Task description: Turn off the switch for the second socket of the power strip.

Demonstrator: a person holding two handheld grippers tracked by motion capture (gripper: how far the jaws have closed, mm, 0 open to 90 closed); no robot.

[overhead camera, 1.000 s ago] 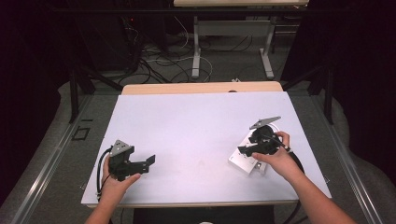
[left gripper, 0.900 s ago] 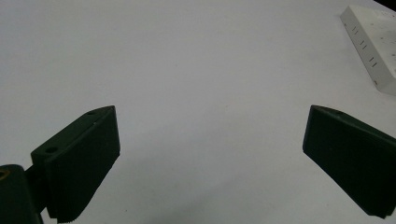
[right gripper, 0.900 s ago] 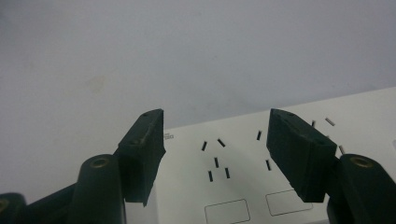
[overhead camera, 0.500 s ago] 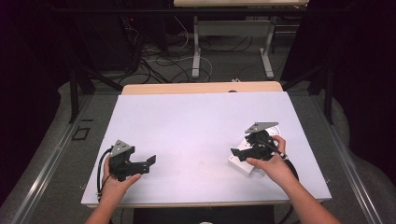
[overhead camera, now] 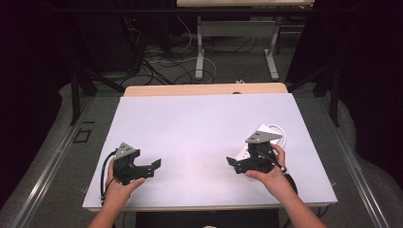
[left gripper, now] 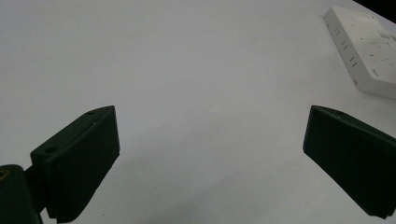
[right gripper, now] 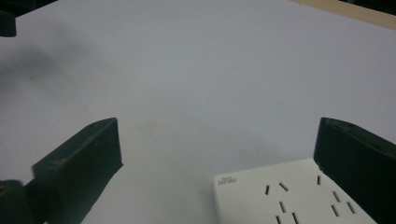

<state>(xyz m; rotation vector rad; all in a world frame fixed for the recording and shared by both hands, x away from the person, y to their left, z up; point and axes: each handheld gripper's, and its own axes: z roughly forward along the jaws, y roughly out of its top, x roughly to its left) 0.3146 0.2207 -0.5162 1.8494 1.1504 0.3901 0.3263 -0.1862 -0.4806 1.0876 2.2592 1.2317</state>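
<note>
A white power strip (overhead camera: 263, 131) lies on the white table (overhead camera: 204, 128) at the right, with a white cable (overhead camera: 279, 129) at its far end. My right gripper (overhead camera: 235, 165) sits over its near end, pointing left. In the right gripper view, the power strip (right gripper: 280, 196) lies low between the jaws, close to the right one. The right gripper (right gripper: 217, 122) is open and its jaws have just been opening; the pads do not press the strip. My left gripper (overhead camera: 149, 171) rests open at the front left. The left gripper (left gripper: 208, 112) faces the power strip (left gripper: 364, 46) with nothing between its jaws.
A wooden strip (overhead camera: 204, 89) runs along the table's far edge. Behind it, on the floor, are tangled cables (overhead camera: 161, 61) and the legs of another desk (overhead camera: 199, 47). Dark surroundings flank both sides.
The right hand has moved its gripper left and toward the table's front edge, and its jaws have spread wider. The left hand and gripper have stayed put.
</note>
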